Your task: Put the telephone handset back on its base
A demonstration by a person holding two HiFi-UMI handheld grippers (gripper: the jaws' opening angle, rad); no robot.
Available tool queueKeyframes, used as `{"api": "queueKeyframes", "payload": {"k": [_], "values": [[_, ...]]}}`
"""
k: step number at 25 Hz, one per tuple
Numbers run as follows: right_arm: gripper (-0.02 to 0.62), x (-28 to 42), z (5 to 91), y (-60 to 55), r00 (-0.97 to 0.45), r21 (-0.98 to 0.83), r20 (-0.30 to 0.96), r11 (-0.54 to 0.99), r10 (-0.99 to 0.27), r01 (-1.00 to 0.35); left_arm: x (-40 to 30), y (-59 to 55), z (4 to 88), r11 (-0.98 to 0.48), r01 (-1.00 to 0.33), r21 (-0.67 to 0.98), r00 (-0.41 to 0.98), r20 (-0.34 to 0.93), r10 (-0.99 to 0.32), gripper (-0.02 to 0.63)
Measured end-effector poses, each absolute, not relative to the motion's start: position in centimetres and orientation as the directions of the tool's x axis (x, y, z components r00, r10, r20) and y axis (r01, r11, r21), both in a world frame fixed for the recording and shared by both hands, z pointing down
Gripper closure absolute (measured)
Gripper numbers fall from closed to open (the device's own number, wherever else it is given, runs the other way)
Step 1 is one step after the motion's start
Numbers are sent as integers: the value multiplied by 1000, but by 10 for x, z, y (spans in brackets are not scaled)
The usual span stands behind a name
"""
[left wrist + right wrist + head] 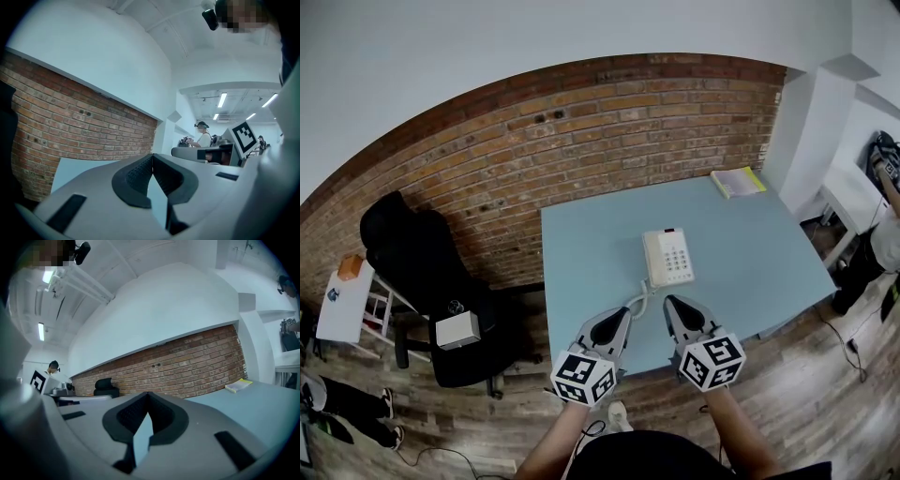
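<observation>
Two hand-held grippers are hovering side by side over the near edge of a light blue table point(581, 244). The left gripper point(627, 312) is sitting clenched, its jaws meeting at the tips with nothing between them; the right gripper point(667, 302) is clenched and empty too. Just beyond them, a white telephone point(675, 258) is lying near the table's middle, its handset point(652, 260) resting along the left side of the base. A curly cord point(636, 302) is trailing from the telephone toward the grippers. A yellow book point(739, 181) is lying at the far right corner, by a brick wall point(581, 141). A black office chair point(422, 253) is standing left of the table.
</observation>
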State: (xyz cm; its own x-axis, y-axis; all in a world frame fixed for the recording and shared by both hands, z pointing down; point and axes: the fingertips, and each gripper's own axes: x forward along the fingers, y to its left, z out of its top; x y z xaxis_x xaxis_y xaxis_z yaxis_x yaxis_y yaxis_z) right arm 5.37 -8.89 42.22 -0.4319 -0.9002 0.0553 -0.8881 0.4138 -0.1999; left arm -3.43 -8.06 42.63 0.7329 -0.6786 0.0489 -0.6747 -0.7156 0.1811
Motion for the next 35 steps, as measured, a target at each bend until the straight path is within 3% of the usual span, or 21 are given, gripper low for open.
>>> {"api": "queueKeyframes", "payload": {"k": [35], "values": [[583,95,409,5,-480,-186,-4,472,-877,-861,7,21,413,-690,-713,125,698,33,-715,597]]}}
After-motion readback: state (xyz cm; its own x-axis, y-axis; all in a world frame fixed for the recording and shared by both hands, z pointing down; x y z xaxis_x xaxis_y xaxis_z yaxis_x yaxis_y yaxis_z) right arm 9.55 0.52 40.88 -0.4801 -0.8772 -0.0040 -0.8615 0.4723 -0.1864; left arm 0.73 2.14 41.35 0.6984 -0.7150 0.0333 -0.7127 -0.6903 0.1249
